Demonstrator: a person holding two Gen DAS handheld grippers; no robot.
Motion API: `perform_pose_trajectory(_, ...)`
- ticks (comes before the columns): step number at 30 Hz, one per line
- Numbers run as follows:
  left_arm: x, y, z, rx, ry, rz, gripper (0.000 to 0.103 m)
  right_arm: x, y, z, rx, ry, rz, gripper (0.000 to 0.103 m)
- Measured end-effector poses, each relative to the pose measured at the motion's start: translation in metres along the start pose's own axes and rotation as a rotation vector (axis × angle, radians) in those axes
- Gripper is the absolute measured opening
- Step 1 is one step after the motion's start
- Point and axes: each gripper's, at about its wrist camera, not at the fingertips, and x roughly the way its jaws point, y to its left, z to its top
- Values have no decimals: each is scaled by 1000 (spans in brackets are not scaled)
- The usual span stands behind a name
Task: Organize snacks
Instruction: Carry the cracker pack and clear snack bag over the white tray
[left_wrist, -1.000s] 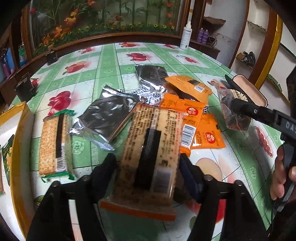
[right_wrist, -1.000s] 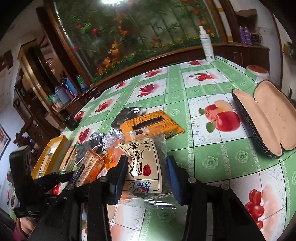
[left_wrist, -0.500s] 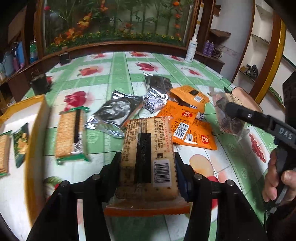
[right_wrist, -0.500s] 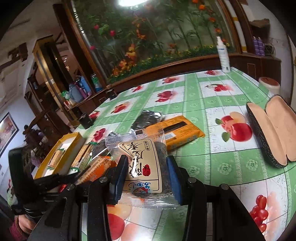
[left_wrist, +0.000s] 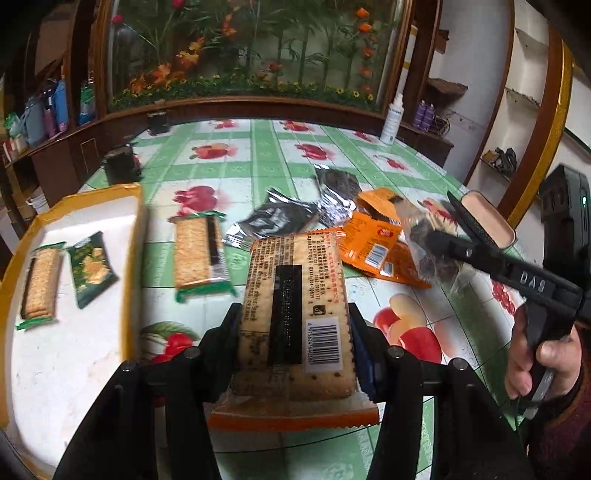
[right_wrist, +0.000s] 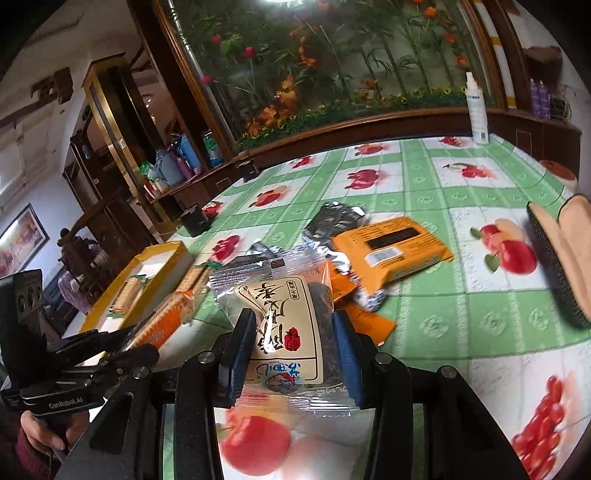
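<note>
The left gripper (left_wrist: 293, 332) is closed on an orange-edged cracker pack (left_wrist: 293, 314), held above the table. At 9 o'clock the yellow-rimmed tray (left_wrist: 127, 273) holds a green cracker pack (left_wrist: 38, 282) and a green snack bag (left_wrist: 90, 267), with bare white floor toward its near end. The right gripper (right_wrist: 291, 350) clamps a clear dried-fruit packet (right_wrist: 286, 325); its lower edge blurs. The orange wrappers (left_wrist: 369, 243) at 1 o'clock overlap, partly hidden behind the lifted pack.

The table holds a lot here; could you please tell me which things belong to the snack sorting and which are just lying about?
Job:
- cracker pack in left gripper
- clear snack bag in right gripper
- yellow tray
- loose cracker pack
- orange packets
- silver packets

Lying about:
- glasses case
- spray bottle
</note>
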Motion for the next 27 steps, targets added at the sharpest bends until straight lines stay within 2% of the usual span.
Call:
perform_pose_trajectory(3, -11, 9, 2, -12, -14, 10, 53, 3, 14, -8, 50, 11, 53, 47)
perform_pose_trajectory(7, -26, 21, 5, -14, -44, 46, 53, 12, 45, -13, 43, 43, 111, 47)
perform_pose_trajectory(15, -54, 64, -2, -61, -90, 120, 53, 26, 115, -10, -75, 86, 185, 47)
perform_pose_trajectory(27, -75, 135, -28, -166, -87, 234, 53, 59, 190, -15, -205, 163, 235, 47)
